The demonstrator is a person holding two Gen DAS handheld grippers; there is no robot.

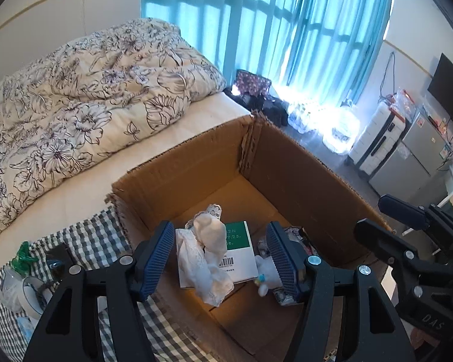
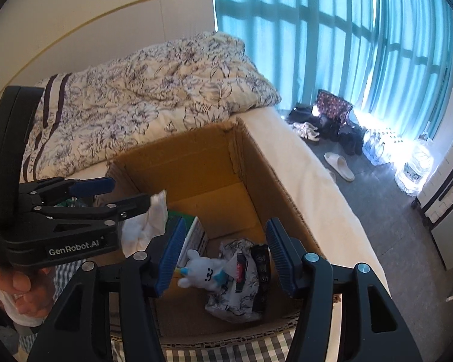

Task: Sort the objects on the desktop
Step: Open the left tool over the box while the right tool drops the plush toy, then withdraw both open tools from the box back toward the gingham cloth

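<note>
An open cardboard box (image 1: pixel 293 166) stands beside the bed and also shows in the right wrist view (image 2: pixel 196 157). Inside lie a white lace cloth (image 1: pixel 208 259), a green-and-white carton (image 1: pixel 240 250), a small white plush toy (image 2: pixel 200 271) and a patterned packet (image 2: pixel 241 283). My left gripper (image 1: pixel 220 259) is open and empty above the cloth. My right gripper (image 2: pixel 223 256) is open and empty above the plush toy and packet. The left gripper also shows in the right wrist view (image 2: pixel 120 194), open.
A checked cloth (image 1: pixel 105 241) covers the table on the near side, with a bowl (image 1: pixel 30 292) and a bottle (image 1: pixel 15 274) at the left. A bed with a floral duvet (image 1: pixel 84 99) lies behind the box. Shoes (image 2: pixel 338 166) and a suitcase (image 1: pixel 374 138) stand on the floor.
</note>
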